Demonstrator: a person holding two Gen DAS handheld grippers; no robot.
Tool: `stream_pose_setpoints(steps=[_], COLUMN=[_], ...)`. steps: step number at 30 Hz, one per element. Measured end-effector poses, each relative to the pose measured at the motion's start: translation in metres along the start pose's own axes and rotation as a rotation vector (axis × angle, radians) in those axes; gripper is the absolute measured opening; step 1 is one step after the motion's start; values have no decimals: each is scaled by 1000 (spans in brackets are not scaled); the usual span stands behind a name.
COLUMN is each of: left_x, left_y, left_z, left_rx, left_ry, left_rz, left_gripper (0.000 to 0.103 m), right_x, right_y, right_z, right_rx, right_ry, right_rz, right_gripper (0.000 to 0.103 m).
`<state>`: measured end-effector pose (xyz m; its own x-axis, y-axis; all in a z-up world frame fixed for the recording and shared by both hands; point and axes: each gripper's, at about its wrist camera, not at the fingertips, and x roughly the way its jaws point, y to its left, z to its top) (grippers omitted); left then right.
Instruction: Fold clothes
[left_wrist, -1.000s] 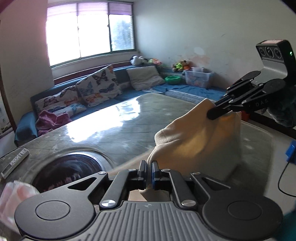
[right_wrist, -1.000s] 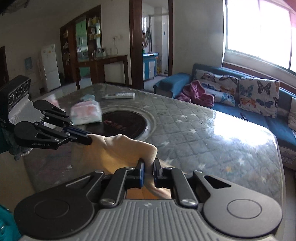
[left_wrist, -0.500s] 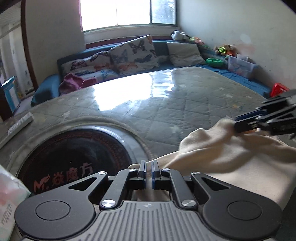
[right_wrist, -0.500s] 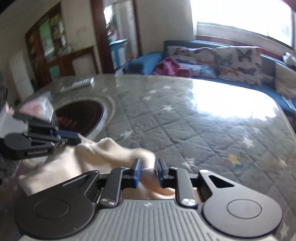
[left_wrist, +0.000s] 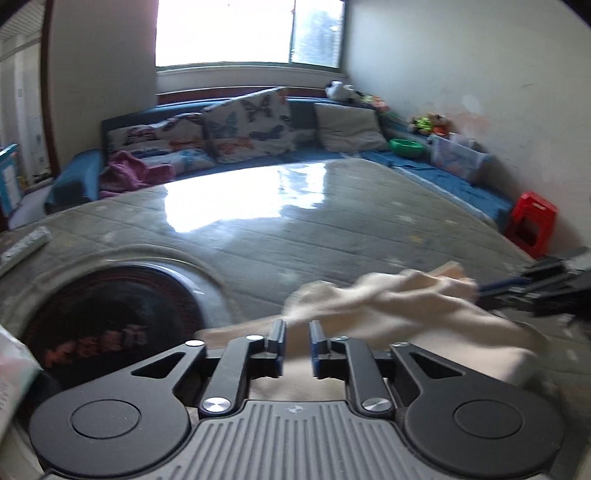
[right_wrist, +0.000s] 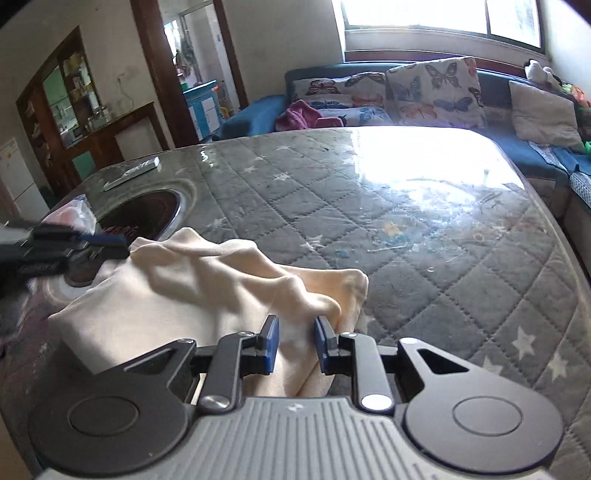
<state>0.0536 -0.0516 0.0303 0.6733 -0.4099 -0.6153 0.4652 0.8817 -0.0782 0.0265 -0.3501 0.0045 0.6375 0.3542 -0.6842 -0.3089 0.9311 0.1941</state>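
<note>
Both your left gripper (left_wrist: 297, 340) and right gripper (right_wrist: 295, 341) have just been spreading, cloth (right_wrist: 207, 291) lying loose between unpinched jaws, slumping near the mattress's (right_wrist: 424, 229) near edge; it's soft, light — be retaking its corners

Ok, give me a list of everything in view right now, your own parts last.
cloth: one, cream, rumpled on the mattress, between both tongs
mattress: one, grey quilted with stars, under the cloth
round emblem: one, dark, on the mattress left of the cloth
remote: one, grey, far mattress edge
packet: one, pink and white, beside the emblem
butterfly cushions: several, on the blue sofa
purple garment: one, on the sofa
red stool: one, by the wall
left tongs: just opening, cloth between
right tongs: just opening, cloth between
</note>
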Motion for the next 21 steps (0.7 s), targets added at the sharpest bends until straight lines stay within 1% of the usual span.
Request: stream_pose_setpoints(steps=[3,6,11,13,14,15,16,17,18,20,21], left_x=[1,7,13,15,16,17,17,18,18,18,19], left_y=[-14,-19,-16,-15,-15,-15,-15,-15,-15,-15,-15], left_z=[-8,-12,-14,-15,-15,-15,-15,-15,-15,-15,-16], left_rx=[9,13,8,5,4,3,2,1,0,2,1], left_ry=[8,20,31,34,36,37,38,38,37,37,36], left_rz=[-26,-34,-34,-34,-34,-34,-33,-32,-32,-29,-28], left_gripper=[19,19,19,19,19,19,22,26,26,27,27], right_x=[6,6,11,13,14,15,15,15,13,9,8], right_y=[0,0,-4,-2,-1,1,3,6,8,13,13], right_z=[-2,-1,2,2,2,2,2,2,3,4,6], right_rx=[14,31,60,38,26,16,-1,-18,-37,-74,-68], right_ry=[-14,-30,-47,-55,-57,-59,-57,-55,-63,-79,-83], right_rz=[-13,-31,-45,-59,-63,-60,-64,-67,-83,-115,-144], right_gripper=[26,26,26,26,24,11,8,6,5,4,4])
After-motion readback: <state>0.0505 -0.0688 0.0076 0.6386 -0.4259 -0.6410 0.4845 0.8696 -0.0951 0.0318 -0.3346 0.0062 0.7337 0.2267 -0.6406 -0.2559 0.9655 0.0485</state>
